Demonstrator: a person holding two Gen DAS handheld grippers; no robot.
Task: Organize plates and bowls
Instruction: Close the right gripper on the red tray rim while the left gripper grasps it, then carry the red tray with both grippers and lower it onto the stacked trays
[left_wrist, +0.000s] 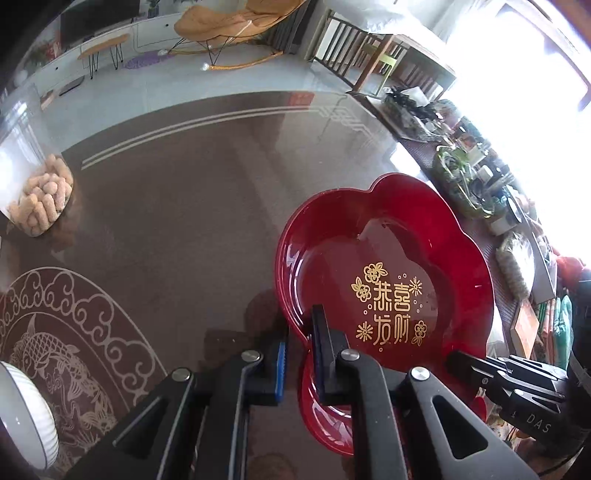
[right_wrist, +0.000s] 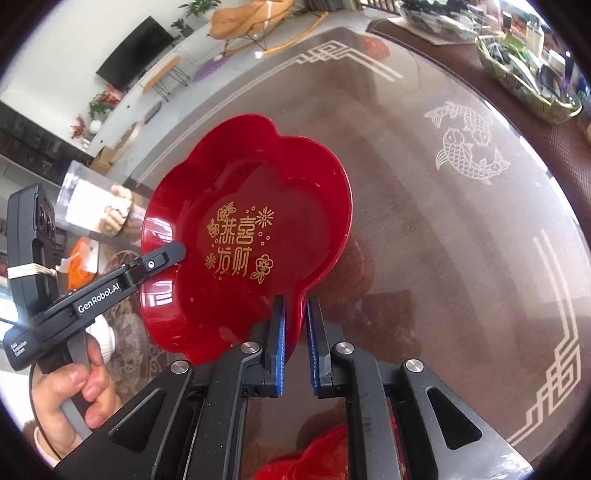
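Both pairs of black, blue-padded fingers (right_wrist: 280, 332) pinching the rim of the glossy red flower-shaped plastic plate (right_wrist: 243, 236) with gold characters, left gripper (left_wrist: 299, 350) clamped on one lobed edge, right gripper (right_wrist: 295, 332) on the opposite edge. Plate tilted up off the dark glass-topped table (right_wrist: 424, 240) with etched fish motifs, one side seemingly raised clear, held between the two grippers. Off to the side: clear container of tan snacks (left_wrist: 40, 199), white ribbed bowl (left_wrist: 26, 417) at the frame edge, a hand (right_wrist: 70, 398) wrapped around the left gripper's handle.
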